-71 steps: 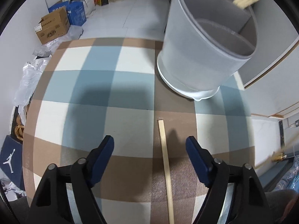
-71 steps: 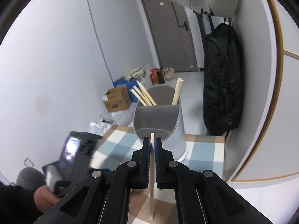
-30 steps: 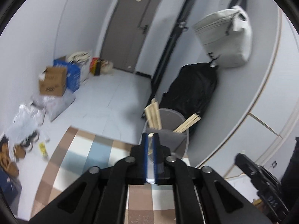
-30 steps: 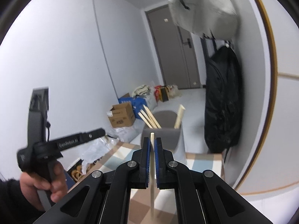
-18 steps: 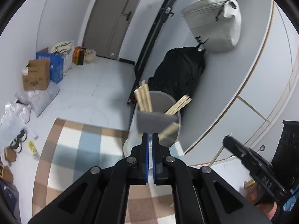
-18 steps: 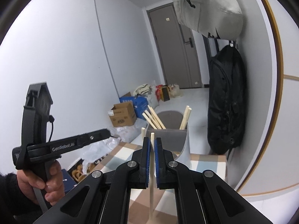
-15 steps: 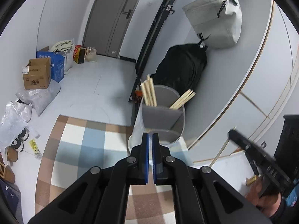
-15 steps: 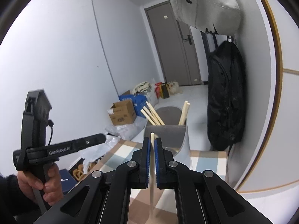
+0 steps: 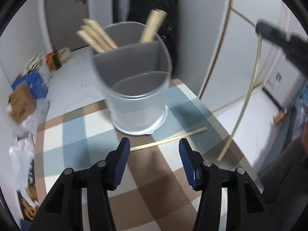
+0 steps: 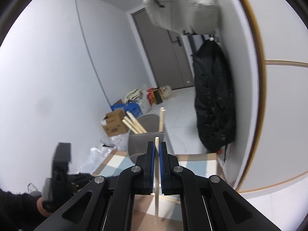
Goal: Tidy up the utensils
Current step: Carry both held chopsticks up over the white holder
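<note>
A grey divided holder (image 9: pixel 134 96) stands on the checked tablecloth (image 9: pixel 77 127), with wooden chopsticks (image 9: pixel 96 36) leaning in its far compartments. One loose chopstick (image 9: pixel 169 139) lies flat on the cloth in front of the holder, just past my left gripper (image 9: pixel 154 150). Its jaws are opening, and nothing is pressed between its pads. My right gripper (image 10: pixel 156 146) is shut on an upright chopstick (image 10: pixel 156 182). It hovers short of the holder (image 10: pixel 142 142). In the left wrist view that held stick (image 9: pixel 248 96) hangs over the table's right edge.
A black bag (image 10: pixel 213 100) hangs on the wall right behind the holder. Cardboard boxes (image 10: pixel 114 125) and plastic bags lie on the floor to the left of the table. A hand (image 10: pixel 42 206) holds the left gripper's body at the lower left.
My left gripper has dropped towards the table, tilted down, and gone from shut to open. The stick it held is gone from its jaws; one now lies before the holder. The right gripper shifted slightly.
</note>
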Demonstrator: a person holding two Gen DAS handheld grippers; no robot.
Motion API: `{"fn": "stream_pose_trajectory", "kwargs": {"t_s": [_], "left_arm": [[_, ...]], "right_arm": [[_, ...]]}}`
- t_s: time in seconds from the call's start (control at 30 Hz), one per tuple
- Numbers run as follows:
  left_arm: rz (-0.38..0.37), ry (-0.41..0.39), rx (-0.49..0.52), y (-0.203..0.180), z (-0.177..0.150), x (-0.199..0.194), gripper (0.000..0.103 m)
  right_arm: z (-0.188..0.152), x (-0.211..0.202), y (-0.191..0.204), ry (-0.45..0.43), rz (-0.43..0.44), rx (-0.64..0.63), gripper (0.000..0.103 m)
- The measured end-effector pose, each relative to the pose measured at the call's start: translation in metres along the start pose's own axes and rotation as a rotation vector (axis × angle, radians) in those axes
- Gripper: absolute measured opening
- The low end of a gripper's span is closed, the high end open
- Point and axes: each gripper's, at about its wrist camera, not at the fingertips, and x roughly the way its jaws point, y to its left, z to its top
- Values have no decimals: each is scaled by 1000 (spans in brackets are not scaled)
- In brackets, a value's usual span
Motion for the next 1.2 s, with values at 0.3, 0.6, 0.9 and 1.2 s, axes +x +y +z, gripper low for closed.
{"fn": "stream_pose_trajectory", "kwargs": {"t_s": [0.3, 0.6, 0.9, 1.2], "left_arm": [[-73, 109, 228, -45, 18, 43, 47], [-84, 208, 368, -88, 29, 86, 47], [-193, 343, 349, -94, 35, 101, 19], [-198, 416, 266, -92, 40, 96, 3]], "right_arm": [[-7, -31, -18, -23, -21, 15, 4], [-21, -62, -31, -47, -43, 61, 4], [-21, -67, -36, -61, -40, 67, 4], [-23, -70, -35, -78, -30, 73, 4]]}}
